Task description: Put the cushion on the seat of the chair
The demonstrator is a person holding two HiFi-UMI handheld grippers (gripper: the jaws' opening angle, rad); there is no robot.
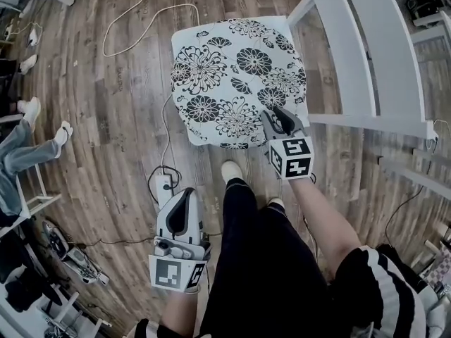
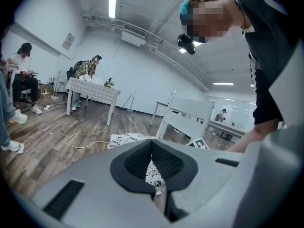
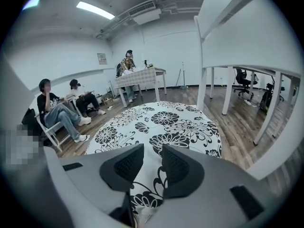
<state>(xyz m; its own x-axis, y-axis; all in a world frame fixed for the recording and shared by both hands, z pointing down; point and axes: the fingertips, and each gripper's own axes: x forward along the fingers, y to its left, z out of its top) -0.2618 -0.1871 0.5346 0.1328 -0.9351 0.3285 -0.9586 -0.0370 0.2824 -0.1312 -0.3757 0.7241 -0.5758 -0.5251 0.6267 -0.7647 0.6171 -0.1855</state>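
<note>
Cushion (image 1: 232, 76), floral black on white, sits level at 12 o'clock from the person and is not on the chair (image 1: 350, 51). I cannot tell whether it rests on the floor or hangs just above it. The white chair frame stands just beside the cushion at its 3 o'clock, running off toward 1 o'clock in the head view. Right gripper (image 1: 277, 118) is at the cushion's 5 o'clock corner. Its own view shows the two jaws a narrow gap apart with patterned fabric running down between them, so it reads as a pinch on that edge. Left gripper (image 1: 187, 197) is down at 7 o'clock by the person's leg, well apart from the cushion, with its jaws pressed together on nothing. The cushion is roughly square with no long axis to mind. The relation that counts is that the seat lies to 3 o'clock of the cushion on the right gripper's side, so that arm looks set to carry it across rightward. A one-corner grip will likely let the far edge sag.
</note>
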